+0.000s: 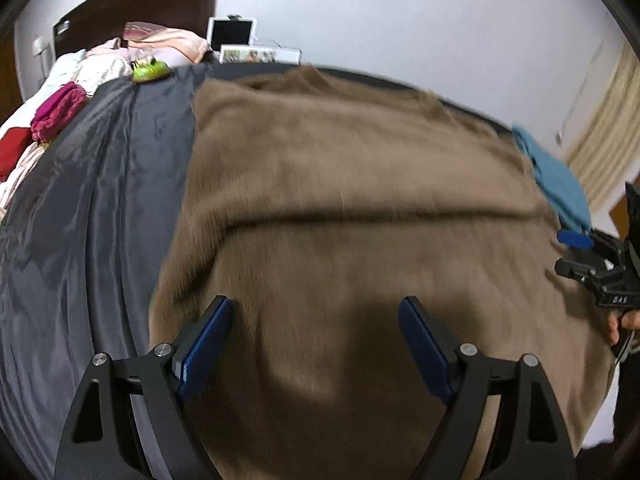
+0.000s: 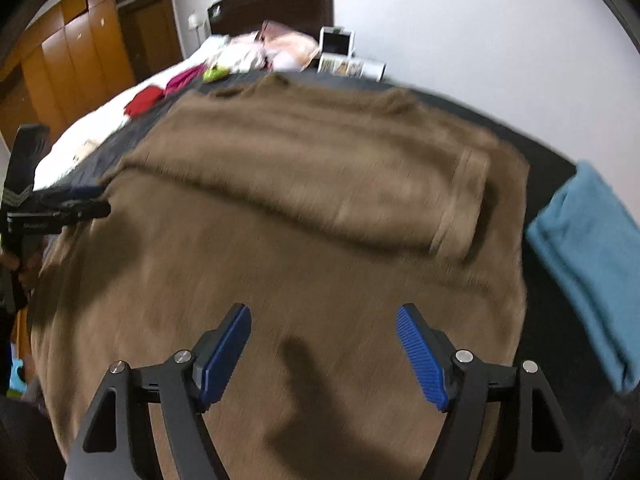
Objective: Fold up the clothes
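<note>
Across the dark grey bed cover (image 1: 100, 208) lies the brown sweater (image 1: 360, 208), spread flat, with one sleeve (image 2: 320, 184) folded across its body. Its left edge meets bare cover, so I have open room on that side. On the right its edge runs just beside a folded blue cloth (image 2: 592, 256), which leaves little room there. My left tool (image 1: 316, 344) hangs over the near part of the sweater, jaws wide apart, gripping nothing. My right tool (image 2: 324, 344) hangs over the near hem too, jaws well apart and empty. Toward the headboard, well apart from the sweater, sit a green toy (image 1: 149, 70), magenta (image 1: 60, 110) and red clothes (image 2: 146, 100), and a pile of pale laundry (image 1: 100, 66).
</note>
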A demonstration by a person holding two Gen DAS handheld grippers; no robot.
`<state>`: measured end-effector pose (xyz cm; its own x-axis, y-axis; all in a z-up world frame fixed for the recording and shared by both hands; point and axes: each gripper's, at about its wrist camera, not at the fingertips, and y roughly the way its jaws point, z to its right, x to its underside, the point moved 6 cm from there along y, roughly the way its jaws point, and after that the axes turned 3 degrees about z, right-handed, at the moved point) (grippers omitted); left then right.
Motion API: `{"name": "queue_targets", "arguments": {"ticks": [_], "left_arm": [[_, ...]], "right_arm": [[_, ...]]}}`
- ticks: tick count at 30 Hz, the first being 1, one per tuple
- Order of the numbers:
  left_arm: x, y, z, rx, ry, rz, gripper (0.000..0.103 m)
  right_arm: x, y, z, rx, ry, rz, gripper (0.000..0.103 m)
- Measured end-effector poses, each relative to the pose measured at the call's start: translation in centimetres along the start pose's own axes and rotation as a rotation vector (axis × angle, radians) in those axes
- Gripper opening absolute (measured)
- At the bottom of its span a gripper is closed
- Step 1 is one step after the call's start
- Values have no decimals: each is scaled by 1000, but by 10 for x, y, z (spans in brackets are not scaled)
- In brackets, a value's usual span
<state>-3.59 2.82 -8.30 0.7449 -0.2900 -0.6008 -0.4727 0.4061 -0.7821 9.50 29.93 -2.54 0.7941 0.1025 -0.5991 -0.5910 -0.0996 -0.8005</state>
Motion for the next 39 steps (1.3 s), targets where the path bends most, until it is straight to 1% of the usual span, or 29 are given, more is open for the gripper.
{"name": "queue_targets", "arguments": {"ticks": [2, 4, 7, 9, 12, 14, 16, 18, 21, 23, 29, 32, 35, 39], "left_arm": [[11, -2, 1, -14, 22, -12, 87], [18, -4, 2, -31, 44, -12, 87], [25, -6, 4, -62, 80, -4, 87], [30, -7, 5, -84, 105, 3, 87], [34, -12, 6, -98, 105, 7, 87], [38, -18, 6, -99, 94, 12, 88], [42, -24, 9, -93, 91, 21, 88], [48, -32, 15, -83, 103, 33, 88], [56, -42, 27, -69, 134, 49, 88], [61, -48, 40, -53, 162, 62, 88], [75, -62, 83, 26, 267, 80, 88], [85, -70, 106, 45, 347, 96, 88], [92, -77, 122, 48, 397, 114, 88], [100, -82, 131, 53, 425, 124, 88]], "right_arm": [[15, 0, -3, 2, -5, -32, 77], [27, 3, -1, 32, -8, -68, 77], [38, 1, 2, 35, -8, -86, 81], [41, -1, 3, 37, -9, -87, 83], [46, -7, 3, 52, -10, -67, 83], [49, -18, 5, 83, -10, -21, 84], [52, -39, 7, 112, -6, 57, 84], [59, -66, 7, 124, 4, 143, 84], [75, -97, 6, 155, 2, 231, 84], [87, -109, -5, 176, -15, 267, 84], [143, -133, -42, 166, -139, 247, 84], [166, -137, -59, 154, -212, 216, 84], [185, -137, -72, 150, -275, 188, 84], [203, -130, -80, 208, -341, 172, 84]]}}
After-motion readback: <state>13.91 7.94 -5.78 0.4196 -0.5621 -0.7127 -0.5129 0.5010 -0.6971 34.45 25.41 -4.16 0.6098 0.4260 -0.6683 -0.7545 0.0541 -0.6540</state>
